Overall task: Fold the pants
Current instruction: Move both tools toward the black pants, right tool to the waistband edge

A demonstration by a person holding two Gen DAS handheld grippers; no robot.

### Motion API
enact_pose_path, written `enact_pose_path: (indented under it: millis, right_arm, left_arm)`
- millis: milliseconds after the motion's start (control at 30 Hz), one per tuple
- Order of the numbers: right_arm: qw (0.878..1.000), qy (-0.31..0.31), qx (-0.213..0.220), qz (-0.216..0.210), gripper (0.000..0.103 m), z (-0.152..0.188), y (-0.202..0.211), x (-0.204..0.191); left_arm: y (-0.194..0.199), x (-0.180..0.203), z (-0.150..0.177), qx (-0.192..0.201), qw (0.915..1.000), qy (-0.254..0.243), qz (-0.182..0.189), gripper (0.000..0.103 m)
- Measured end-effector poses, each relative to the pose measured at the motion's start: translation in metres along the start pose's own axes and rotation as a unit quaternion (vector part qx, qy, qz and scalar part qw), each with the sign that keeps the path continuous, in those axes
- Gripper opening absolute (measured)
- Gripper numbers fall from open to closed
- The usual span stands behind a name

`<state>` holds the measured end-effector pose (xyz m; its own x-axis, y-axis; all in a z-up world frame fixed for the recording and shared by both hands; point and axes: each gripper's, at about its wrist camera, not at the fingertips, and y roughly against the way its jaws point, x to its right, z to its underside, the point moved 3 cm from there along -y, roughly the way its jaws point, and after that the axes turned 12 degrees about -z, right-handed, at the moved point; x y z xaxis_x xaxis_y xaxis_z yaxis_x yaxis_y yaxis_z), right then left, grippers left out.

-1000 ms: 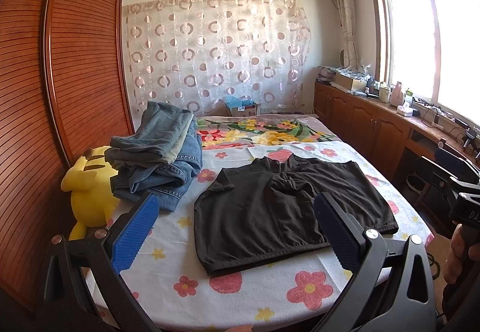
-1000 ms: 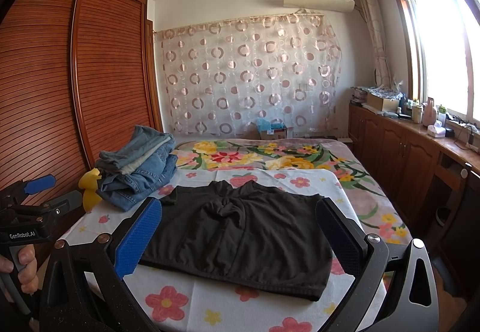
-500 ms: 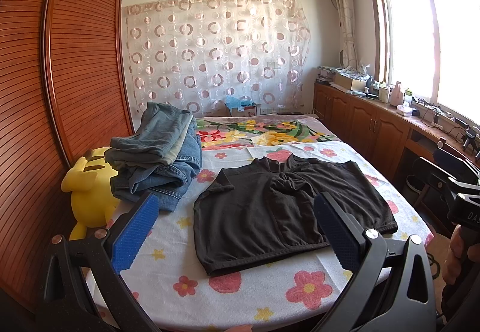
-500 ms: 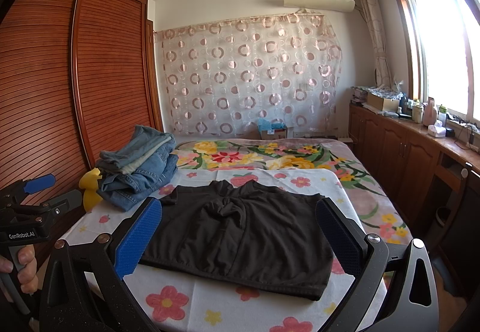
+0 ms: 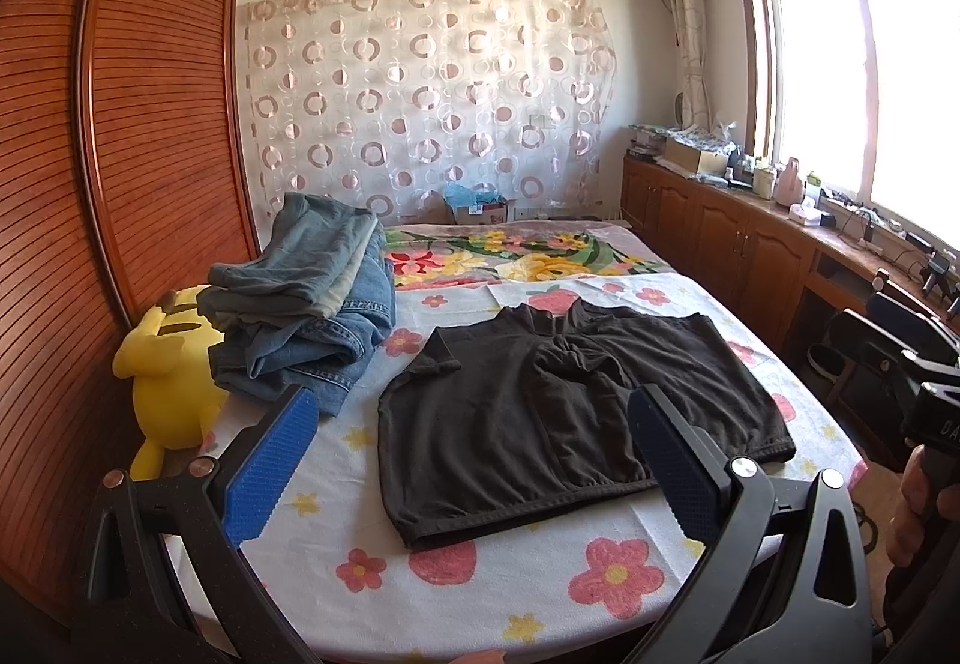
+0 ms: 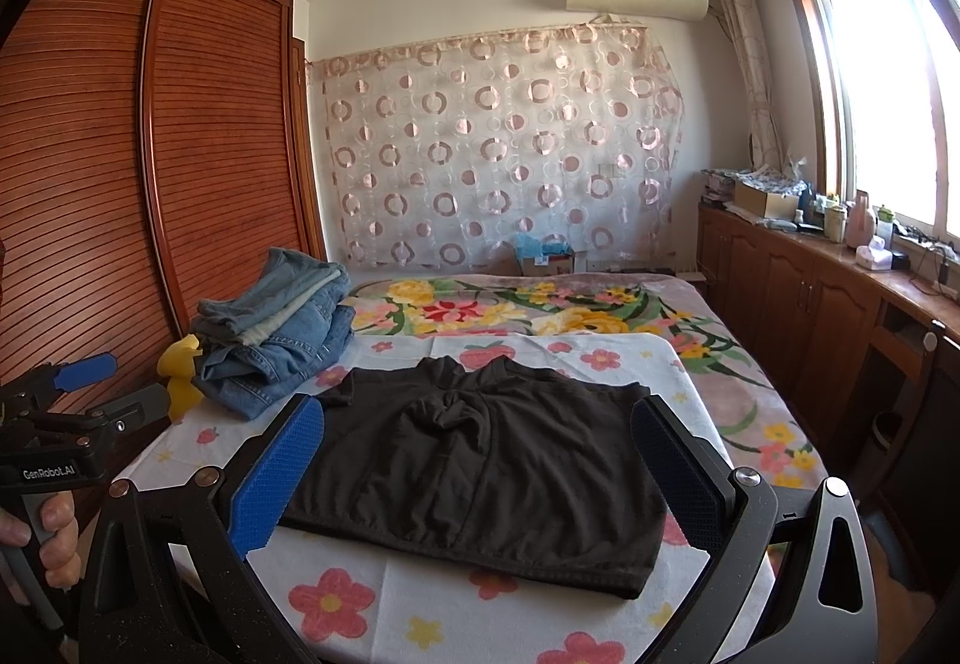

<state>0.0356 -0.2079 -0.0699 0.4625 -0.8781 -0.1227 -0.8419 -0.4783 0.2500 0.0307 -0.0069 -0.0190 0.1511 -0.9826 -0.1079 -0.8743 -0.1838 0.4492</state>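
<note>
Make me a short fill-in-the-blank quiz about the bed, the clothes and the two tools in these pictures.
1. The shorts spread flat on the bed are ____ in colour.
2. The pile beside the yellow plush toy is made of folded ____.
3. The left tool and the right tool both have their fingers ____.
4. Neither tool is touching the ____.

Missing words: black; jeans; open; shorts

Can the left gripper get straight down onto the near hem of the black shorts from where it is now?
Probably yes. The left gripper is open and empty, and the black shorts lie flat just ahead of it, with nothing between. The denim pile sits off to the left, clear of that path.
</note>
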Motion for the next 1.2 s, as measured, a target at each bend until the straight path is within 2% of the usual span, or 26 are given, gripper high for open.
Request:
enact_pose_path:
  millis: [67,667,1067,1200]
  right_arm:
    - [1.000,-0.002,-0.003,0.002,0.102,0.001,-0.002,0.002]
    - [1.000,-0.003,-0.018,0.009,0.102,0.006,-0.022,0.027]
    - [0.999,0.002,-0.028,0.030,0.101,-0.010,-0.034,0.045]
    - [0.998,-0.002,-0.045,0.038,0.098,-0.013,-0.049,0.050]
  left_arm:
    - [-0.002,0.007,-0.010,-0.005,1.0000,-0.001,0.002,0.103]
    - [-0.055,0.024,-0.010,-0.021,0.9986,-0.024,0.043,0.103]
    - [-0.092,0.027,-0.013,-0.043,0.9967,-0.036,0.058,0.103]
    - [-0.100,0.036,-0.011,-0.049,0.9949,-0.050,0.072,0.103]
